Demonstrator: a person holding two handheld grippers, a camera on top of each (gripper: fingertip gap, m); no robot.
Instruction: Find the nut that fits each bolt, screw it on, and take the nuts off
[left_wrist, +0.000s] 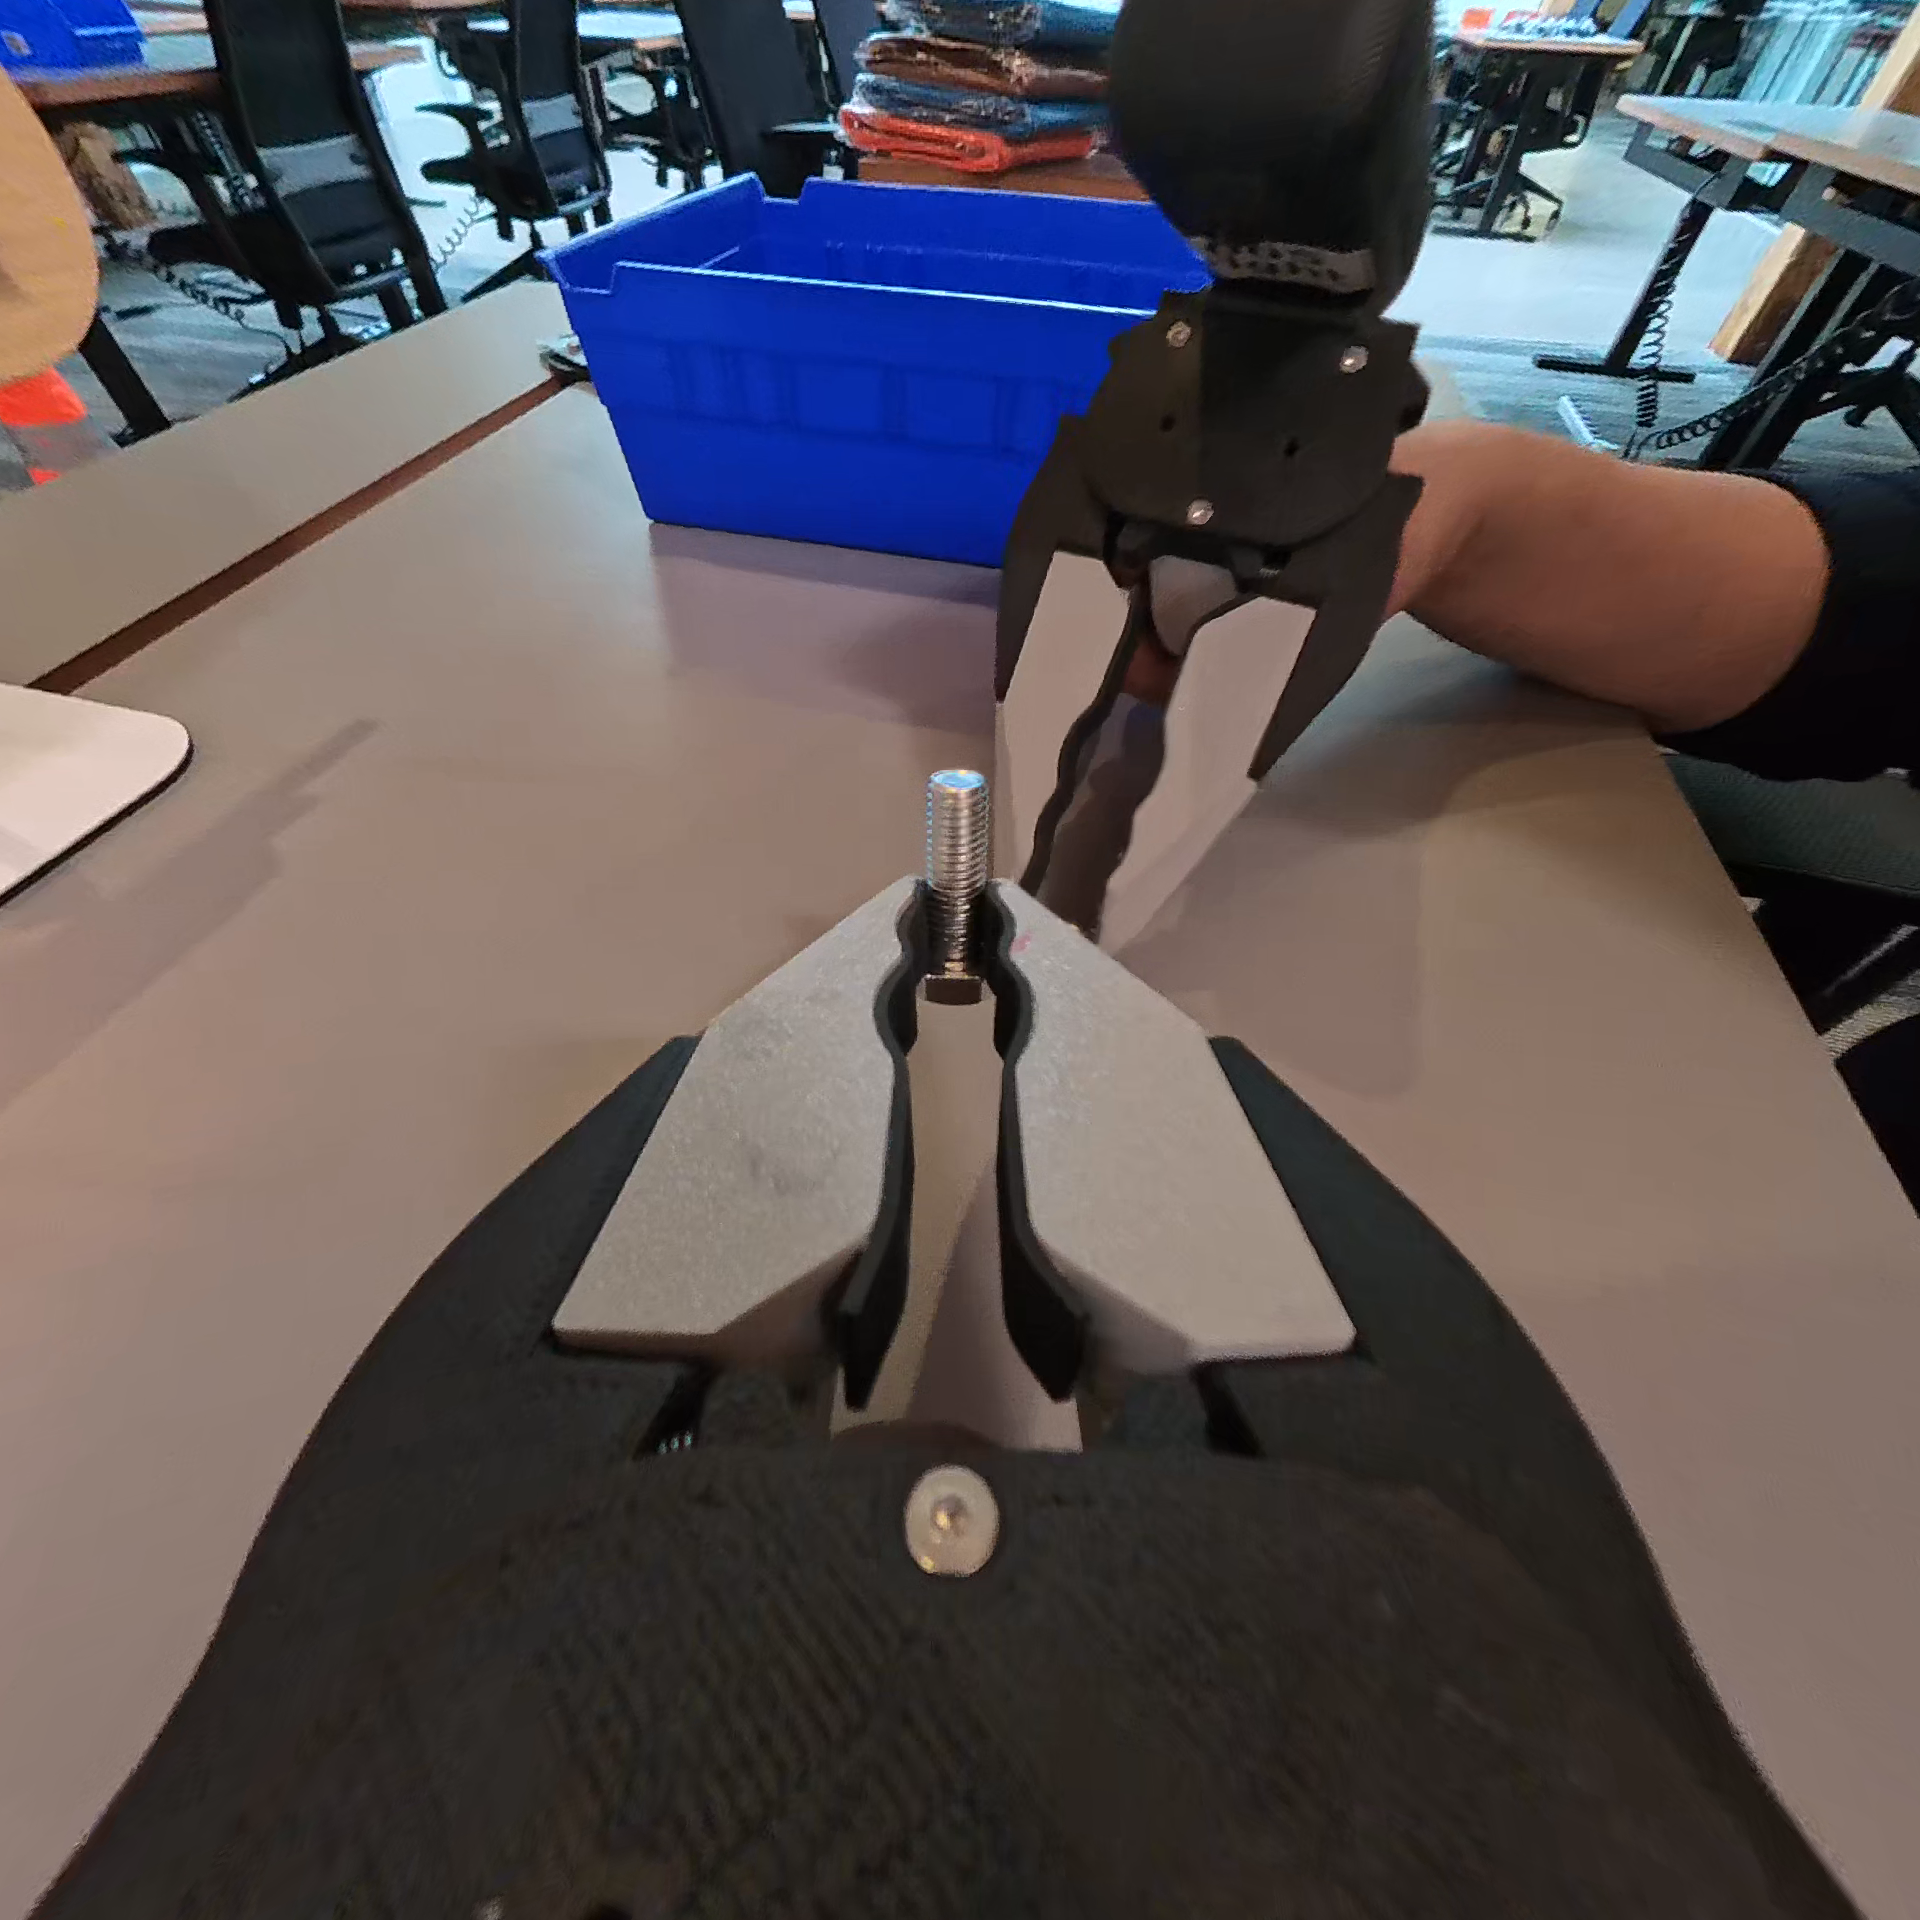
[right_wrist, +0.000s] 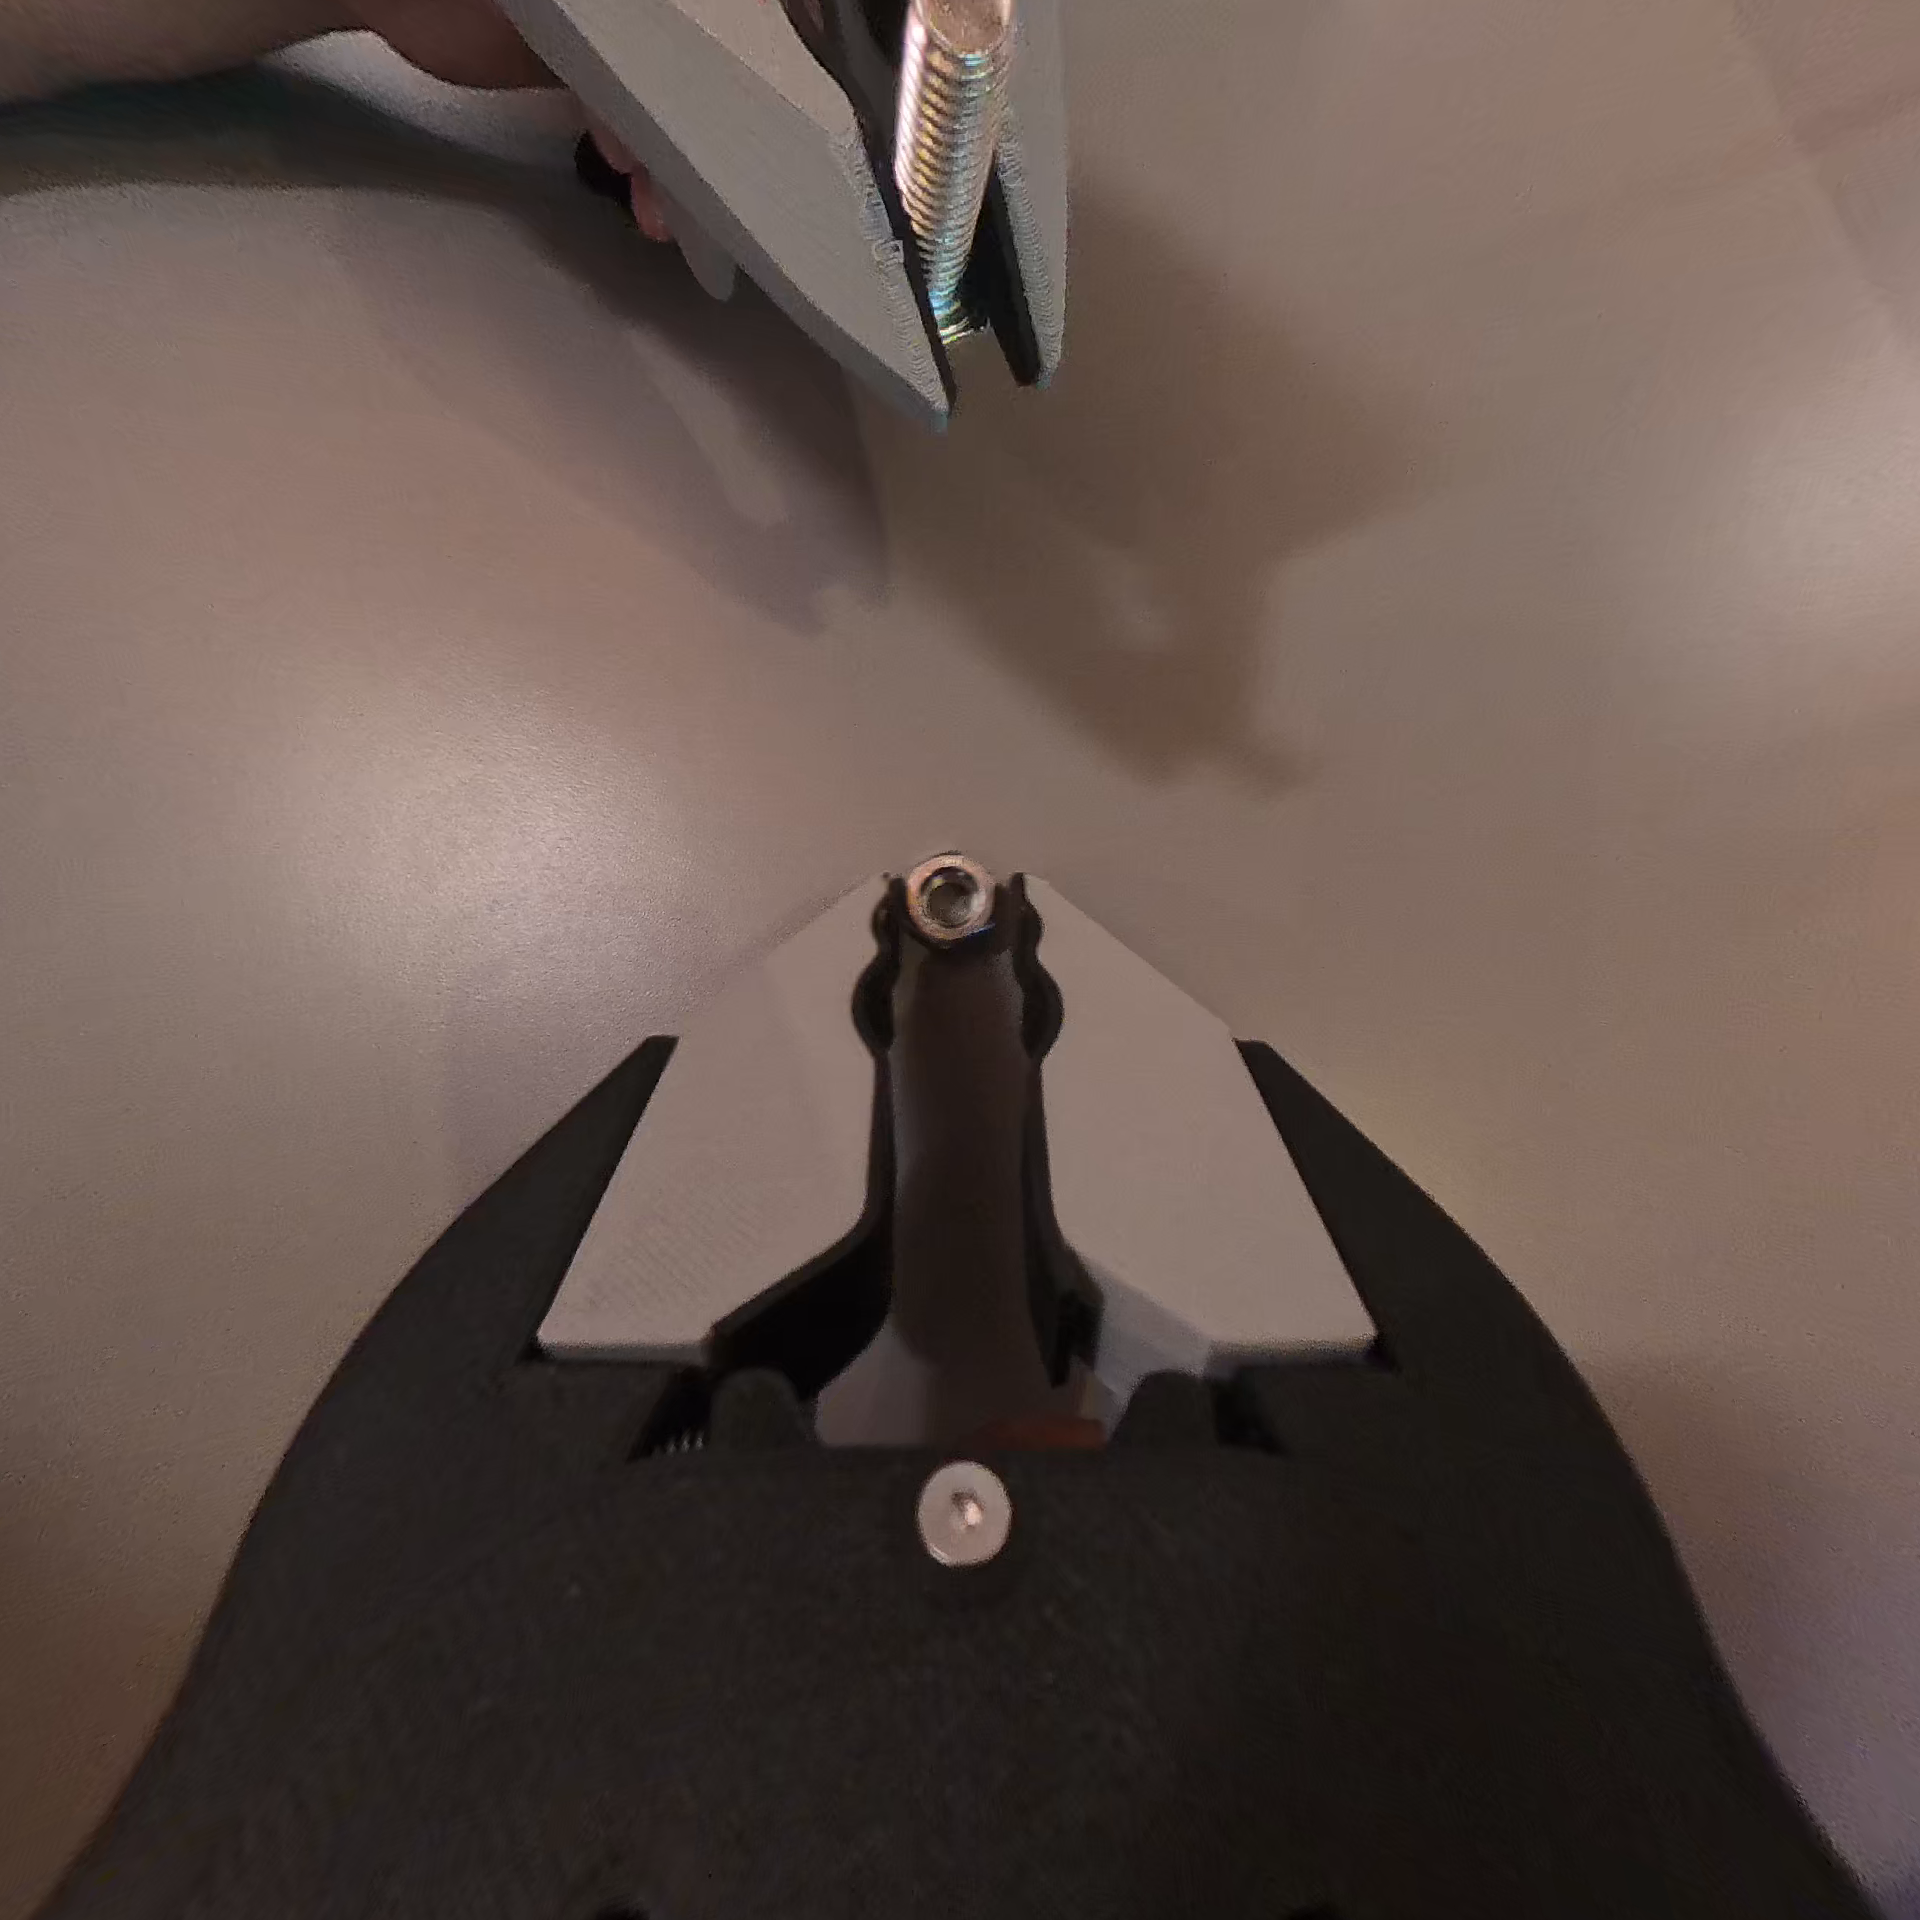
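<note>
A: What is seen in the left wrist view?

B: The left gripper (left_wrist: 957, 914) is seen closed on a silver bolt (left_wrist: 956, 873); the hex head is pinched between the black pads, and the threaded shank is pointed forward, past the fingertips. A grey table (left_wrist: 416, 831) lies beneath; a blue bin (left_wrist: 862, 384) is set on it farther back, and a white pad (left_wrist: 73, 769) is cut by the left edge. The right gripper (left_wrist: 1081, 873) is held above the table, to the right of the bolt and just beyond it; its fingers are drawn close together, but what they hold cannot be told from this side. The hand (left_wrist: 1538, 561) behind it is partly hidden by the gripper's body.

A: And in the right wrist view?

B: The right gripper (right_wrist: 951, 902) is shown clamped on a small silver nut (right_wrist: 945, 900); the nut is gripped at the very fingertips, its threaded hole turned toward the camera. At the top of the frame the left gripper (right_wrist: 971, 353) is seen from the far side; the bolt (right_wrist: 951, 156) is held between its fingers, well apart from the nut. Only the bare table (right_wrist: 416, 675) and soft shadows are seen between them.
</note>
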